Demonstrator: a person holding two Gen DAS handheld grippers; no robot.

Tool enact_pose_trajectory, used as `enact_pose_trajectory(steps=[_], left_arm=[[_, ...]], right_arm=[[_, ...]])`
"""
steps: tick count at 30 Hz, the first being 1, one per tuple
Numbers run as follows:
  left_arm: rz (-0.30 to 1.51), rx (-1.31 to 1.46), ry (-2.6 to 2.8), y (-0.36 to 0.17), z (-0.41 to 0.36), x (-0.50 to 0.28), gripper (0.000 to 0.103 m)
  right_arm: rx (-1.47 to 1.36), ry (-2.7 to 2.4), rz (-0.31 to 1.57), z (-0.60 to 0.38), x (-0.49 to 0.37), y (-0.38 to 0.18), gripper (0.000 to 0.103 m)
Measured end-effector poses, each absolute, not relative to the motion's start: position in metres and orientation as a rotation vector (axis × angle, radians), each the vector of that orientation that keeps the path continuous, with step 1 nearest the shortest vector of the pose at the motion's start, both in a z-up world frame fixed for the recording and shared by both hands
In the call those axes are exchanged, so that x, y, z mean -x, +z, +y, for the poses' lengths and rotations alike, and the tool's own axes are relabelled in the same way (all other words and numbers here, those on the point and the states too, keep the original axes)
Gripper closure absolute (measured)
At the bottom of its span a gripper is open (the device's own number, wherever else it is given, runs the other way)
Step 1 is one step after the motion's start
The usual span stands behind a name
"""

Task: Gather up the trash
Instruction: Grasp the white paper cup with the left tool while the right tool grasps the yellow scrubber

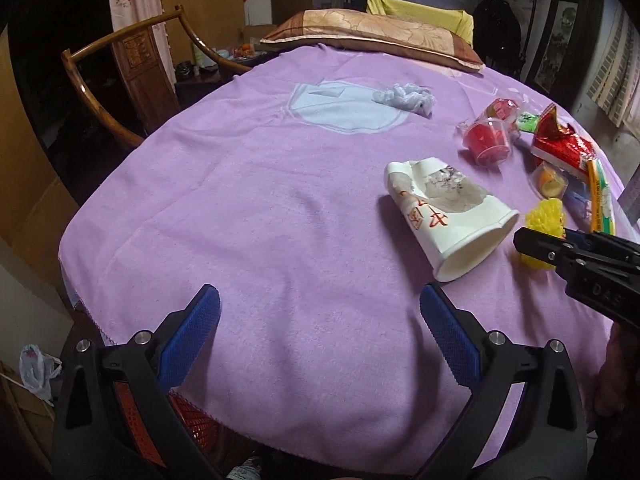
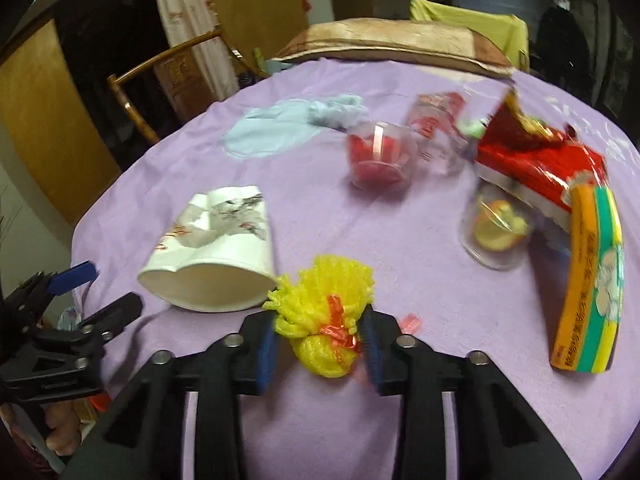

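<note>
My right gripper is shut on a yellow foam net tied with red ribbon, low on the purple cloth; the left wrist view shows the same net at the right gripper's black tip. A crushed white paper cup lies on its side just left of the net. My left gripper hovers open over bare cloth near the front edge, with the cup ahead to its right. Further back lie a red jelly cup, a red wrapper, a clear cup with yellow inside and a yellow-green packet.
Crumpled pale plastic sits mid-table beside a light blue patch. A pillow lies along the far edge. A wooden chair stands at the left. A red basket shows under the near edge, and a plastic bag lies on the floor.
</note>
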State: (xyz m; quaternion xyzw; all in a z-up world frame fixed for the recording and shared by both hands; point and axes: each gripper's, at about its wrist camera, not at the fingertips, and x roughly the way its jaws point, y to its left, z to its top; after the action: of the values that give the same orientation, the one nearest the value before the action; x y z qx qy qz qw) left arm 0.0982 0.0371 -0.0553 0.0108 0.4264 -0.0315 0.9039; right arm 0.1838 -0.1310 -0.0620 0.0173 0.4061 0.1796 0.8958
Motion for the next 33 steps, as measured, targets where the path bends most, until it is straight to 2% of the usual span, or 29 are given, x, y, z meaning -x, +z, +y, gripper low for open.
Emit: enact_pose_trajectory(steps=[4, 10, 11, 12, 14, 22, 24, 28, 33], left_arm=[[0.869, -0.019, -0.179, -0.047, 0.015, -0.095, 0.007], [0.906, -0.013, -0.283, -0.045, -0.032, -0.119, 0.007], [0.911, -0.012, -0.279, -0.045, -0.036, -0.125, 0.007], [0.918, -0.01, -0.268, -0.046, -0.04, -0.132, 0.007], [0.941, 0.002, -0.244, -0.048, -0.045, -0.144, 0.007], [1.046, 0.079, -0.175, -0.067, -0.041, -0.172, 0.007], [1.037, 0.058, -0.161, -0.069, -0.042, -0.171, 0.007], [1.028, -0.048, -0.102, -0.075, -0.049, -0.171, 0.007], [1.009, 0.027, -0.101, -0.072, -0.035, -0.173, 0.007]], right_arm=[[-0.072, 0.272, 0.782, -0.166, -0.175, -0.054, 0.068], [-0.16, 0.259, 0.805, -0.205, -0.168, -0.061, 0.062], [-0.164, 0.263, 0.798, -0.206, -0.168, -0.061, 0.053], [-0.167, 0.262, 0.792, -0.207, -0.167, -0.06, 0.038], [-0.191, 0.258, 0.756, -0.212, -0.162, -0.056, 0.032], [-0.31, 0.297, 0.725, -0.23, -0.167, -0.055, 0.03], [-0.338, 0.315, 0.735, -0.232, -0.169, -0.055, 0.026], [-0.356, 0.332, 0.743, -0.232, -0.169, -0.057, 0.025], [-0.326, 0.338, 0.74, -0.226, -0.167, -0.055, 0.024]])
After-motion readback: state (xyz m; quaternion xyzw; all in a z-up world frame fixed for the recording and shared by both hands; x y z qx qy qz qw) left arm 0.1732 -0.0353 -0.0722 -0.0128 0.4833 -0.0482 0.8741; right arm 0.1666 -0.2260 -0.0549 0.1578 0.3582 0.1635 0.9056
